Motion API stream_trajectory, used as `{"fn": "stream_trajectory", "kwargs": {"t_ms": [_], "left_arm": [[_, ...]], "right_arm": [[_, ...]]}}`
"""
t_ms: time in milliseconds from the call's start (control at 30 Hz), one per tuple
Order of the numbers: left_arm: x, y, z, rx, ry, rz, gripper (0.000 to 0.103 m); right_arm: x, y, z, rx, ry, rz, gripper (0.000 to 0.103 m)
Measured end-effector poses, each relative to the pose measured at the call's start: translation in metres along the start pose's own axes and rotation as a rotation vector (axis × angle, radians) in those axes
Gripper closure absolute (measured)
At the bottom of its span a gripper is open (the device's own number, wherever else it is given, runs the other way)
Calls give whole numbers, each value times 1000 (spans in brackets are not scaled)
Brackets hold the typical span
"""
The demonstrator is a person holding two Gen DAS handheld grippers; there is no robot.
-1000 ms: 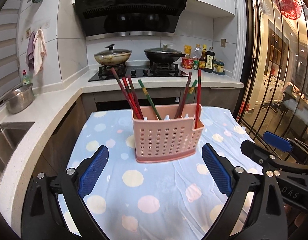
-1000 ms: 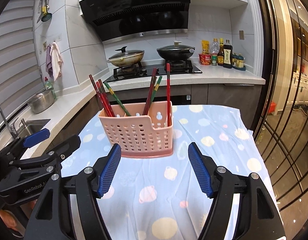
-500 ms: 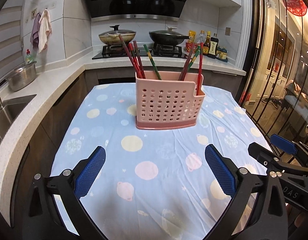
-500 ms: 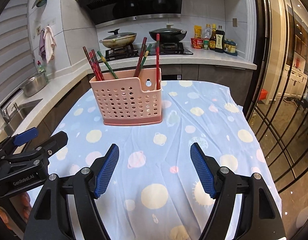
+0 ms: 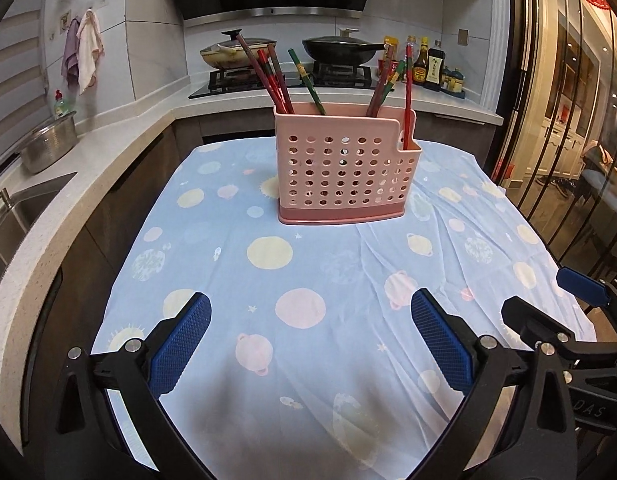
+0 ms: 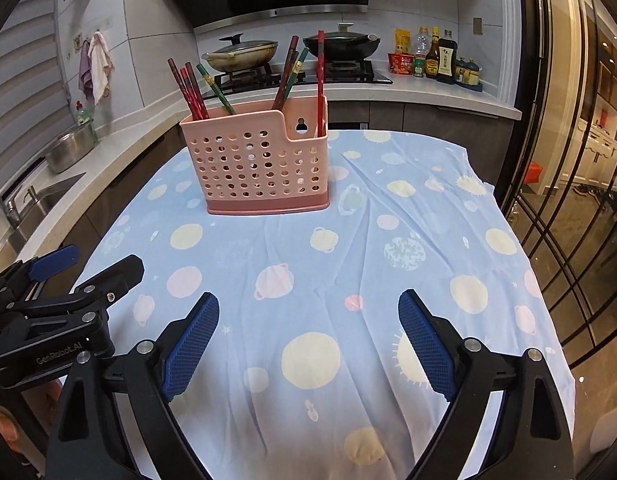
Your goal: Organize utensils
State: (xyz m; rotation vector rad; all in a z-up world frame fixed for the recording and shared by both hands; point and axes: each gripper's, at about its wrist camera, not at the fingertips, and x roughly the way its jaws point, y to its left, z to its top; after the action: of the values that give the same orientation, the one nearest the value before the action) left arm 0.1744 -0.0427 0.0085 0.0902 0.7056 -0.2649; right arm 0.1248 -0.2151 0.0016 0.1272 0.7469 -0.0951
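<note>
Pink holder (image 5: 346,174) with chopsticks (image 5: 407,96) stands upper centre of frame on the planet-print cloth (image 5: 300,280). Left gripper (image 5: 310,344) and right gripper (image 6: 308,340): both spread wide, empty, at bottom of frame.

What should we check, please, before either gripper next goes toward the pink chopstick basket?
1. Left gripper open, holding nothing: ok.
2. Right gripper open, holding nothing: ok.
3. Basket upright on the tablecloth: ok.
4. Chopsticks all standing in the basket, none on the cloth: ok.
5. Sorted by colour or pair in each compartment: cannot tell.
6. Cloth between grippers and basket free of objects: ok.
</note>
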Motion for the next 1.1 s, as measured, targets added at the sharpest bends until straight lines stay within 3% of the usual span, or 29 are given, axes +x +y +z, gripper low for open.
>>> {"fn": "stream_trajectory", "kwargs": {"t_ms": [67,367,467,1100], "left_arm": [[0,1,-2,3,3,18,7],[-7,5,-8,25,-9,84,7],[-11,5,-9,26,-16,89,7],[-31,8,-5,-9,-52,140,7]], "right_arm": [[0,-1,0,7,2,2,6],[-6,-5,-2,-3,-24,-31,6],[-7,-5,-4,-13,-5,-28,6],[-38,-11,7,-7,-88,-66,6]]}}
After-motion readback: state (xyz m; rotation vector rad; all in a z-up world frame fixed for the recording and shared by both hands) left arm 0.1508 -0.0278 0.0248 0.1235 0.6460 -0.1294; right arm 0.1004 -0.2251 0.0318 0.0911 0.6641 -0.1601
